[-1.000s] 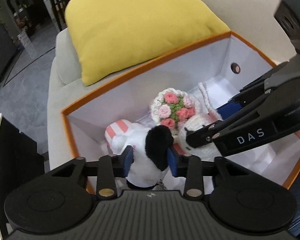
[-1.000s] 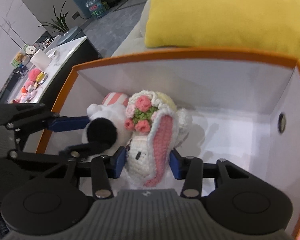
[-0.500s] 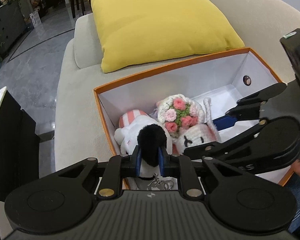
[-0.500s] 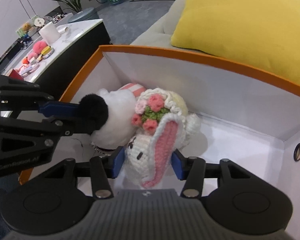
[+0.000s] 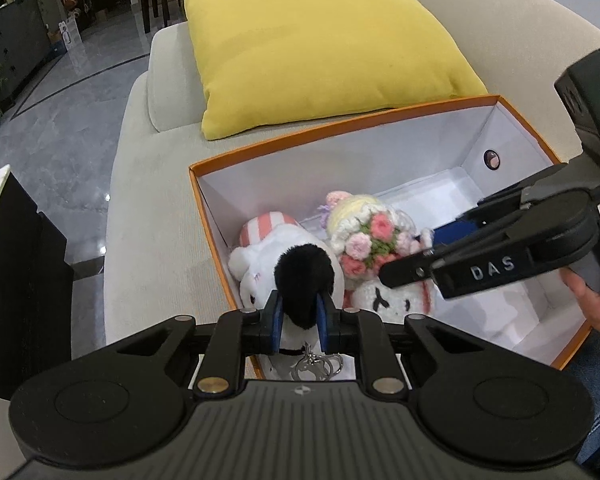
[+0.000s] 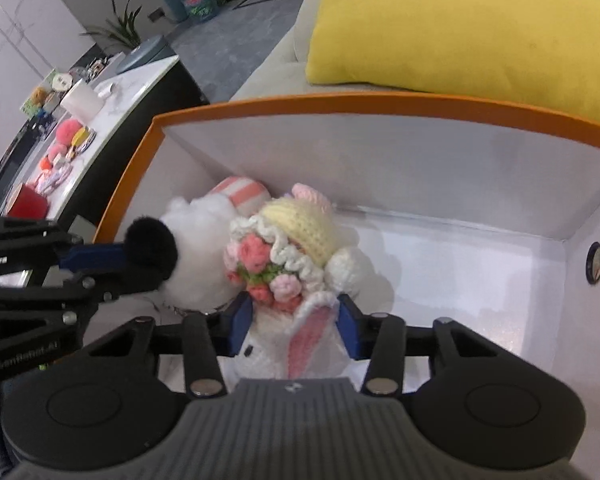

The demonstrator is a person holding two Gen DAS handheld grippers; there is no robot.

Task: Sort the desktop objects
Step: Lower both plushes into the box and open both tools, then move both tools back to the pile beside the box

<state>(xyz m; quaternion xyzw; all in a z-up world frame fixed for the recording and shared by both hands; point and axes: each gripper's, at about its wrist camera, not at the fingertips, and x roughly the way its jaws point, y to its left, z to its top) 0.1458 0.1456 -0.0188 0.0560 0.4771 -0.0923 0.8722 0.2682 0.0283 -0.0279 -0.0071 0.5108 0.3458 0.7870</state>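
Note:
An orange box with white inside (image 5: 380, 148) (image 6: 380, 108) stands on a beige sofa. My left gripper (image 5: 299, 314) is shut on the black ear of a white plush keychain toy (image 5: 284, 256), also in the right wrist view (image 6: 196, 256), at the box's left end. My right gripper (image 6: 294, 330) is shut on a white crochet rabbit with pink ears and a flower crown (image 6: 296, 344), which shows in the left wrist view (image 5: 384, 296) just right of the plush. A pink-striped piece (image 5: 266, 224) lies behind them.
A yellow cushion (image 5: 316, 40) (image 6: 480, 28) lies behind the box on the sofa (image 5: 160, 240). A dark side table with a white top (image 6: 100, 92) at the left holds several small toys and a red cup (image 6: 26, 204). The box's right half is bare.
Both grippers have pulled back and up from the box with the toys still held between their fingers. The left gripper has closed tighter on the black ear.

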